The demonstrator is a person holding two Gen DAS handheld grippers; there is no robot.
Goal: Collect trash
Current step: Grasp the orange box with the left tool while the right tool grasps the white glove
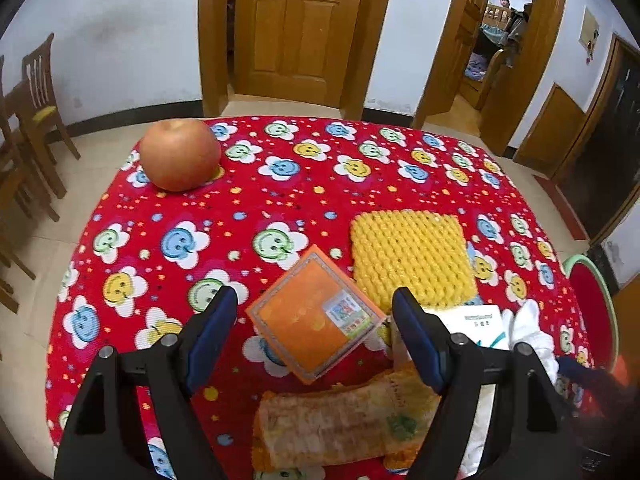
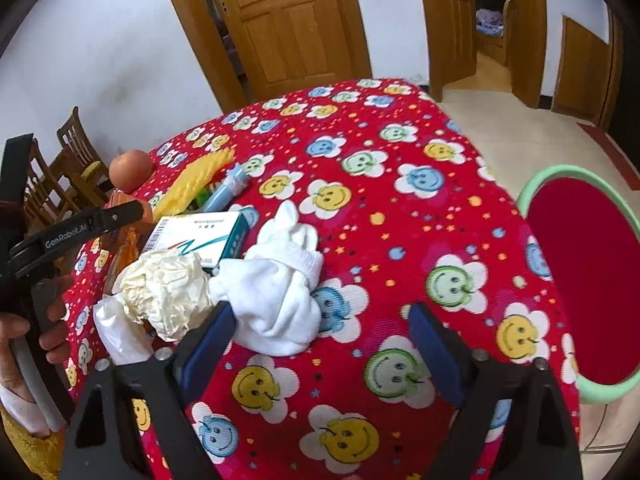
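Note:
On the red smiley tablecloth (image 1: 320, 192) lie an orange box (image 1: 314, 316), a yellow foam net (image 1: 412, 256), an orange snack wrapper (image 1: 340, 428) and a white-green carton (image 2: 196, 236). My left gripper (image 1: 316, 344) is open, its jaws either side of the orange box and just above it. In the right wrist view lie crumpled paper (image 2: 168, 292), a white plastic scrap (image 2: 120, 332) and white socks (image 2: 280, 296). My right gripper (image 2: 320, 344) is open and empty, just right of the socks. A green-rimmed red bin (image 2: 580, 280) stands by the table's right edge.
An apple (image 1: 180, 154) sits at the table's far left corner. A blue tube (image 2: 230, 188) lies by the foam net. Wooden chairs (image 1: 36, 100) stand at the left. Wooden doors (image 1: 296, 28) are behind the table.

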